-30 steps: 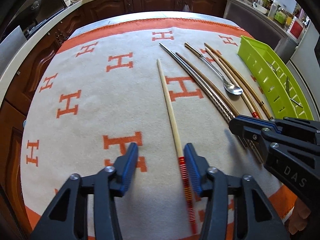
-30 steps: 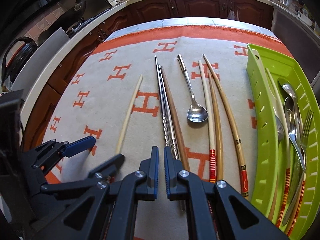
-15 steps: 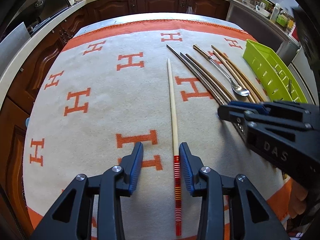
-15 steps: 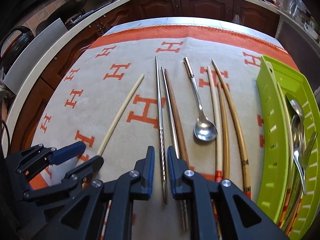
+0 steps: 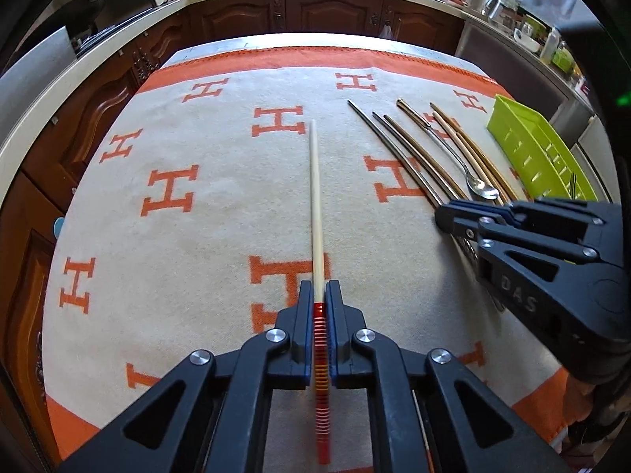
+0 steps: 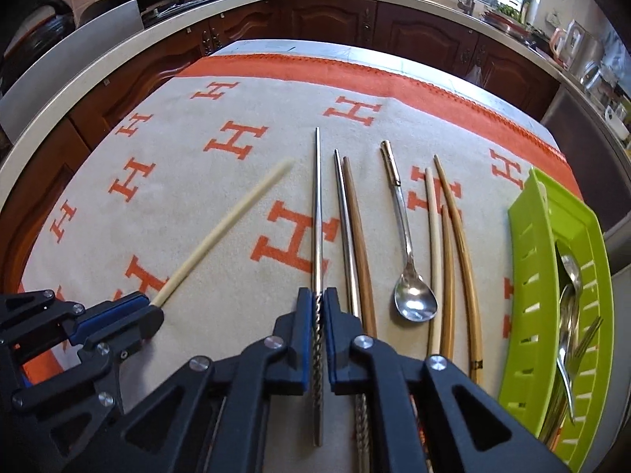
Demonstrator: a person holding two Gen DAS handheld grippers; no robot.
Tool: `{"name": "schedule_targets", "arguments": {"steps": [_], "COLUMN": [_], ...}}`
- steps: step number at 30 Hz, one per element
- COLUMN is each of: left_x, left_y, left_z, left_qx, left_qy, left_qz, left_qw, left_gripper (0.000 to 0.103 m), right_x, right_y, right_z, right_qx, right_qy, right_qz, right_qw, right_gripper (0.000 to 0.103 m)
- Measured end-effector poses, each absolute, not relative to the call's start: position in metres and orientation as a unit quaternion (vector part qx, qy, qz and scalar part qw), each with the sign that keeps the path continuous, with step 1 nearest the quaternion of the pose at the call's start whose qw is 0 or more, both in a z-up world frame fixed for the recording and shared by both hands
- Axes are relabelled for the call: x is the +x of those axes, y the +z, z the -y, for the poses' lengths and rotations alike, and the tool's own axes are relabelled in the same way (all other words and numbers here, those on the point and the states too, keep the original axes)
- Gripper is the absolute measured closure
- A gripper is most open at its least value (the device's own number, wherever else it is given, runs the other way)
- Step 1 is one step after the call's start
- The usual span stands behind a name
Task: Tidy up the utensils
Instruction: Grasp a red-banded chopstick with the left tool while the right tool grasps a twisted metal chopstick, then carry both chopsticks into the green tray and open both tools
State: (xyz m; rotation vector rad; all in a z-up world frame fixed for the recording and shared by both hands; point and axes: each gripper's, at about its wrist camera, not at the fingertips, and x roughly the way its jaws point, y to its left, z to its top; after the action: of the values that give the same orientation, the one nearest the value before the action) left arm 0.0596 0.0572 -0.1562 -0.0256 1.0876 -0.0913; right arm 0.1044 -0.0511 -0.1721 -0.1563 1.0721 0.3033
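My left gripper (image 5: 320, 287) has its jaws closing on the red-striped end of a cream chopstick (image 5: 315, 197), and the pads press on it. The chopstick points away over the cloth; in the right wrist view the cream chopstick (image 6: 221, 232) leaves the left gripper (image 6: 146, 308) slantwise. My right gripper (image 6: 318, 295) is closing on the twisted handle of a steel chopstick (image 6: 317, 205), pads against it. Seen from the left wrist, the right gripper (image 5: 445, 213) sits over the row of utensils.
Right of the gripped steel chopstick lie a second steel chopstick (image 6: 344, 228), a brown wooden chopstick (image 6: 359, 236), a metal spoon (image 6: 415, 303) and three bamboo chopsticks (image 6: 459, 236). A green slotted tray (image 6: 524, 276) at the right edge holds spoons and a fork. Kitchen counters surround the cloth-covered table.
The left jaws stood wide around the cream chopstick and have now closed on it. The right jaws opened briefly beside the steel chopstick, then closed on it.
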Motion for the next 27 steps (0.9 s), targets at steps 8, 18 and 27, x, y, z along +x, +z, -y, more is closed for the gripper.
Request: {"name": "schedule_targets", "arguments": {"steps": [8,18,27], "left_x": [0.057,0.057,0.074], "left_y": [-0.143,-0.095,-0.059], "left_z": [-0.075,-0.039,0.042], "left_qx": [-0.066,-0.073,-0.067], "left_qy": [-0.047,-0.114,-0.209], "left_qz": [-0.505,-0.483,-0.486], "left_qw": [0.859,0.865,0.846], "left_gripper": [0.100,0.100,0.100], "right_x": [0.080,0.038,0.019], "right_y": [-0.157,-0.115,-0.075], "right_z": [0.083,0.128,0.206], "right_qx": [0.026,0.086,0.113], "right_qy": [0.159,0.156,0.091], "right_qz": [-0.516,-0.468,-0.415], "right_qw": [0.841,0.865,0.898], "right_gripper": [0.097,0.098,0.098]}}
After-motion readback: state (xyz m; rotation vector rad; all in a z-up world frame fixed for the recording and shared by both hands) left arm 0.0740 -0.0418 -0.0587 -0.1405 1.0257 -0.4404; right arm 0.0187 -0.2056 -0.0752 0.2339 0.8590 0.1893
